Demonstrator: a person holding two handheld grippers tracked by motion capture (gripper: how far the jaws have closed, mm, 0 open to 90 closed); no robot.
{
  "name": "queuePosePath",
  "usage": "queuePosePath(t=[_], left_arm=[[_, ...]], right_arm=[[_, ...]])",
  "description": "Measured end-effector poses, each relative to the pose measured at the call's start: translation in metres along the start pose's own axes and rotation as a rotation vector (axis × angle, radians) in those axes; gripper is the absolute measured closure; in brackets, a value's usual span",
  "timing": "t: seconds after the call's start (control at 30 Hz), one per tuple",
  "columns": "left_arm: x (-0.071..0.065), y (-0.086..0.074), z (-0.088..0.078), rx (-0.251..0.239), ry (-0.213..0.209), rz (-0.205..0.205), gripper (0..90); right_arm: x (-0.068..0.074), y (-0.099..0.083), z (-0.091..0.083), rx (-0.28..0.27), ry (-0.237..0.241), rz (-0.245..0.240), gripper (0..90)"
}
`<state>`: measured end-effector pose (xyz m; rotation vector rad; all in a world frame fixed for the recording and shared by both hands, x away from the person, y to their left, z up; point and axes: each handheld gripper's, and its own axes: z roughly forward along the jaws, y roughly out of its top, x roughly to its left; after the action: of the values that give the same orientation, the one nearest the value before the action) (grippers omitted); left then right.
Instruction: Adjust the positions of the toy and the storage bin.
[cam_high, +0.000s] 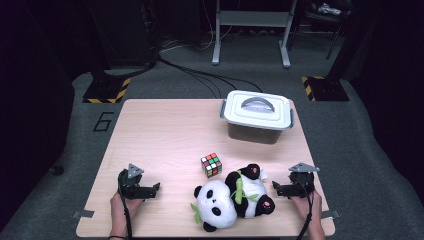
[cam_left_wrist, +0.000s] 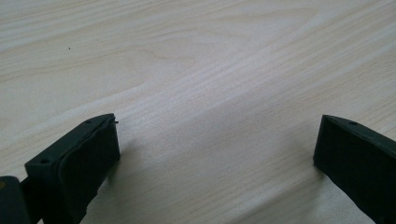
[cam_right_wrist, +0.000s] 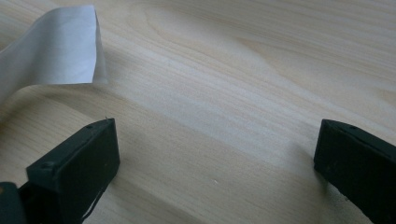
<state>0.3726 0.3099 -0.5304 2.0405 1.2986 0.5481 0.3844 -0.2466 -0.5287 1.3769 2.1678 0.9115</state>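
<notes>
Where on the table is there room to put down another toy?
The far left half of the table is bare, from the box over to the left edge. A smaller patch lies between the left claw and the cube. Near the right claw it's crowded by the panda.

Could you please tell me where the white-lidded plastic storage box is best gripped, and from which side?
Probably by the grey arched handle atop the white-lidded plastic storage box, coming from above with jaws across it: the handle is narrow and centred, while the body looks too wide.
</notes>
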Motion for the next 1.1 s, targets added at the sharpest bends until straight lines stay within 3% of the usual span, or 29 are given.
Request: queuePosePath(t=[0.3,0.5,0.7,0.8,0.83,0.87,0.9,1.1], left_arm=[[0.002,0.002,0.002,-0.005,-0.022,0.013,0.0],[0.000,0.003,0.004,-0.015,-0.011,0.003,0.1],[0.004,0.006,0.004,0.007,-0.033,0.022,0.6],[0.006,0.013,0.001,0.010,-0.069,0.038,1.3],[0.005,0.020,-0.001,-0.007,-0.099,0.036,1.0],[0.005,0.020,-0.001,-0.007,-0.099,0.036,1.1],[0.005,0.028,-0.005,-0.016,-0.131,0.042,1.0],[0.002,0.047,-0.008,-0.047,-0.190,0.069,0.8]], right_arm=[[0.000,0.000,0.000,0.001,0.000,-0.002,0.0],[0.000,0.000,0.000,0.000,0.000,-0.001,0.0],[0.000,0.000,0.000,0.000,-0.001,-0.001,0.0],[0.000,0.000,0.000,0.002,-0.001,-0.001,0.0],[0.000,0.000,0.000,0.002,-0.002,-0.001,0.0],[0.000,0.000,0.000,0.003,0.000,-0.001,0.0],[0.000,0.000,0.000,0.003,-0.001,-0.003,0.0],[0.000,0.000,0.000,-0.001,-0.004,-0.003,0.0]])
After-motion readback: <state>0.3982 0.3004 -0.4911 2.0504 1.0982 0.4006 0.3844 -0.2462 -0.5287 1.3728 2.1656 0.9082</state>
